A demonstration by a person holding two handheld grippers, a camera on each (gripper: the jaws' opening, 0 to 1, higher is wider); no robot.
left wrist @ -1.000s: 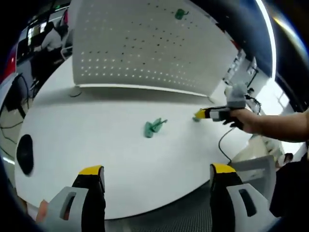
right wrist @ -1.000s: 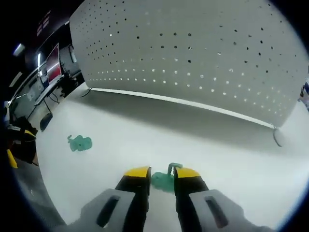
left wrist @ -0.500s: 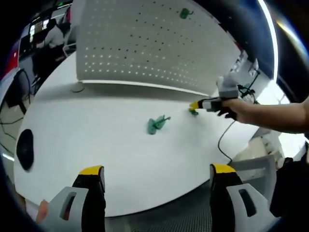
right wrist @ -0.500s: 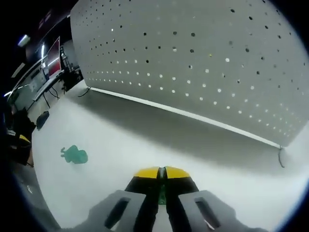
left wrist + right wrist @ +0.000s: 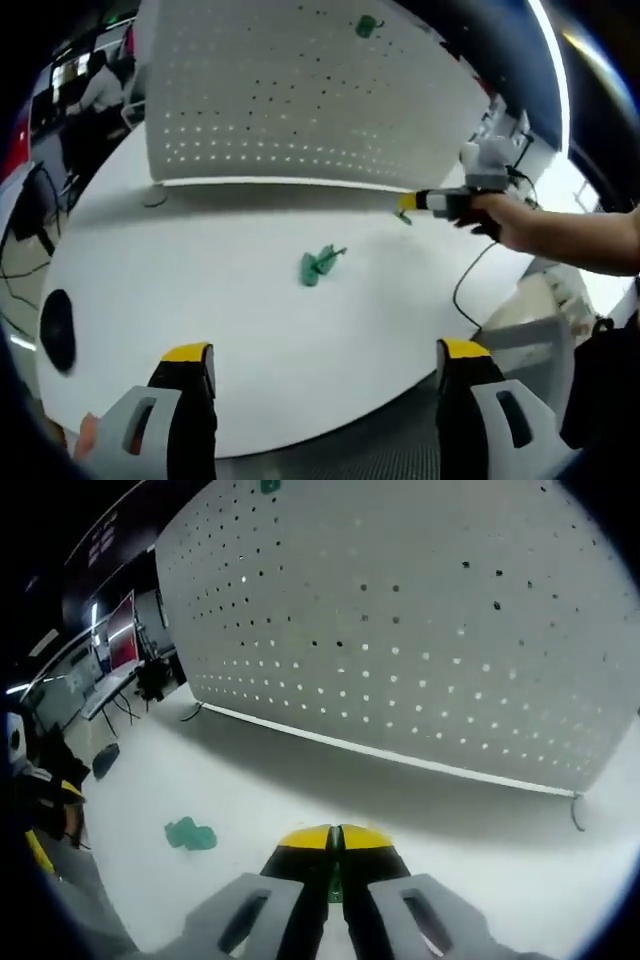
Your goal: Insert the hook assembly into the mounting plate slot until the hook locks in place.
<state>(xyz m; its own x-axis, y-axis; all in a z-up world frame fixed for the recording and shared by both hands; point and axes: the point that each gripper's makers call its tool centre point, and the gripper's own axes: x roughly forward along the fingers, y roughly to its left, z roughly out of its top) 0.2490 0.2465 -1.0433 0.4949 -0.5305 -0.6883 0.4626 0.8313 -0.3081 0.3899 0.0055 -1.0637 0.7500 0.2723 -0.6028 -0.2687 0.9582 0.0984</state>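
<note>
Whereas gaping around it a second ago, now clamping right gripper [image 5: 336, 832] jaws on green hook [image 5: 335, 883], apparently lifting toward perforated mounting plate [image 5: 420, 630]. Leaving second hook [image 5: 318, 264] on table [image 5: 200, 290]; holding left gripper [image 5: 325, 352] wide, empty.

White perforated pegboard panel [image 5: 420, 630]: matt, apparently painted metal. White round table [image 5: 220, 300]: smooth, matt. Green hook [image 5: 318, 265]: plastic, slightly glossy.
</note>
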